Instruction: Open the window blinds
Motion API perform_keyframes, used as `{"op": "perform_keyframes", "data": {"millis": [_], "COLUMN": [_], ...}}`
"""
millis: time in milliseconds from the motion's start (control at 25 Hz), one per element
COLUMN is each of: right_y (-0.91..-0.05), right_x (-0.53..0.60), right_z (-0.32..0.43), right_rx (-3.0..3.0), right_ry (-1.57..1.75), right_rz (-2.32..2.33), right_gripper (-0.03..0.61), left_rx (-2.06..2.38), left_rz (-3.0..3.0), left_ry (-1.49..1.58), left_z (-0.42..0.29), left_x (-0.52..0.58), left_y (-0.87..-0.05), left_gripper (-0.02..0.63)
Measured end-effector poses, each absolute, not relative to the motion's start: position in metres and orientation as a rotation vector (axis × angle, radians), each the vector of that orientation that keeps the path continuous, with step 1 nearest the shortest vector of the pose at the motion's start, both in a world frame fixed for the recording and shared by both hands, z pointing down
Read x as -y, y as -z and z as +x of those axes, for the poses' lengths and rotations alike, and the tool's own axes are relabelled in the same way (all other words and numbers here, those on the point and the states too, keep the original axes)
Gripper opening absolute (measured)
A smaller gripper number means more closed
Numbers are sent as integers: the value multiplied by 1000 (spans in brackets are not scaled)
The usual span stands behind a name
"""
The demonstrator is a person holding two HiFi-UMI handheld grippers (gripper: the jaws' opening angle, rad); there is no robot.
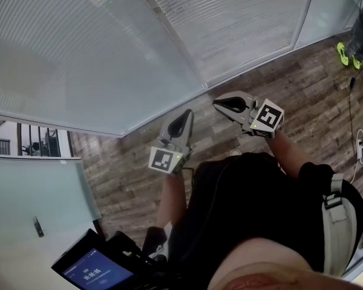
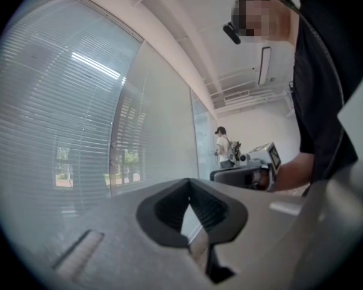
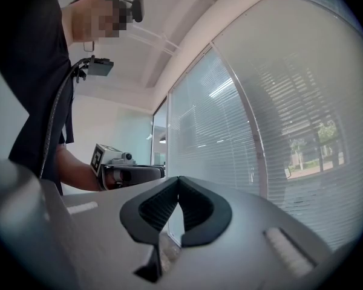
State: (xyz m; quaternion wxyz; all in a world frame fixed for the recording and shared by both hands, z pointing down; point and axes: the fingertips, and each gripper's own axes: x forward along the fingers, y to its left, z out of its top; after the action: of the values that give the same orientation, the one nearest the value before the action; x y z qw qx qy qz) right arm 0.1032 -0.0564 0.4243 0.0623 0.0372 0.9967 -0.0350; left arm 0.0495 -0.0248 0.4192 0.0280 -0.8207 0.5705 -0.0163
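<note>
Both pairs of jaws are clenched with nothing between them: the left gripper (image 2: 189,187) and the right gripper (image 3: 179,183) each show their dark pads meeting at the tips, with only a small gap behind. In the head view the two grippers are held side by side, a little apart, in front of the person's dark shirt (image 1: 254,204), both pointing toward the glass wall.

The window blinds (image 1: 78,53) hang lowered behind tall glass panels; their thin pale slats cover the panes, and neither gripper touches them. Through the slats, the gripper views show green trees and daylight outside. Slim pale frames (image 1: 305,14) divide the panes.

The floor (image 1: 302,95) is grey-brown wood-look planking. A white cable (image 1: 360,145) lies on it at the right, and neon-yellow shoes (image 1: 348,55) stand near the glass. A dark device with a lit blue screen (image 1: 94,272) sits at lower left.
</note>
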Motion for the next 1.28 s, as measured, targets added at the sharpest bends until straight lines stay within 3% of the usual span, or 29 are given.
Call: {"op": "perform_keyframes", "data": {"millis": [640,1280], "right_y": [-436,-419], "right_x": [67,124], "right_z": [90,32], "right_rx": [-3052,-2993], "right_ry": [127,238], "right_rz": [229,258], "right_gripper": [5,5], "left_rx": [-1767,-1738], "left_rz": [-2492,-2563], "left_ry": [1,1], "left_z": [49,-14], "left_x": [37,101], "left_y": [-407,-413], "left_gripper": [0,0]}}
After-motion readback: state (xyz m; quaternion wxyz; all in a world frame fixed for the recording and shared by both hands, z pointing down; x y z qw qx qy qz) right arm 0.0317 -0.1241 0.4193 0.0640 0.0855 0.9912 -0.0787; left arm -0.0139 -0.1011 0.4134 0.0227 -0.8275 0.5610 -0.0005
